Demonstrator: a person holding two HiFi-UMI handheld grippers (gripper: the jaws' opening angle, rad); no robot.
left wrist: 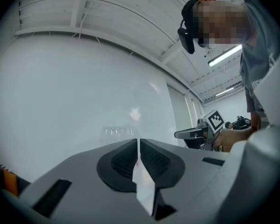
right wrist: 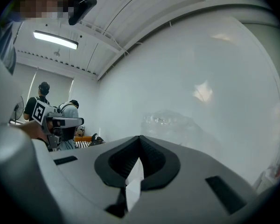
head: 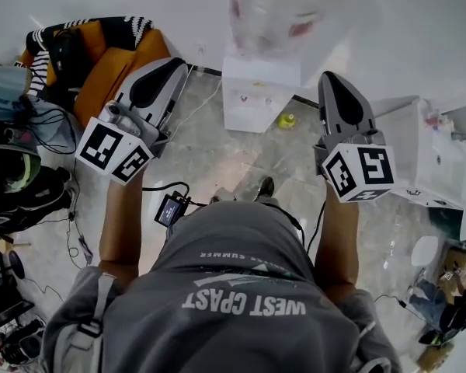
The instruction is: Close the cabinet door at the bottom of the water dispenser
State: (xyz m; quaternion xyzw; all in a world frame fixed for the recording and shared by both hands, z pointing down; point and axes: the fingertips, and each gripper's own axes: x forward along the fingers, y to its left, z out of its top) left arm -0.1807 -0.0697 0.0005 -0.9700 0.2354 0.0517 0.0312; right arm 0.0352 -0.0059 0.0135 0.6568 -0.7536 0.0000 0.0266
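Note:
The white water dispenser stands against the wall ahead of me, with a clear bottle on top. From this steep angle its bottom cabinet door does not show. My left gripper is raised to the left of the dispenser, apart from it, jaws shut and empty. My right gripper is raised to its right, also shut and empty. Both gripper views face the white wall, where the bottle shows faintly. Each gripper view catches the other gripper at its edge.
An orange seat with striped cloth and dark bags lie on the left. A white box-shaped unit stands on the right. A small yellow object lies at the dispenser's foot. A small device and cables lie on the floor by my feet.

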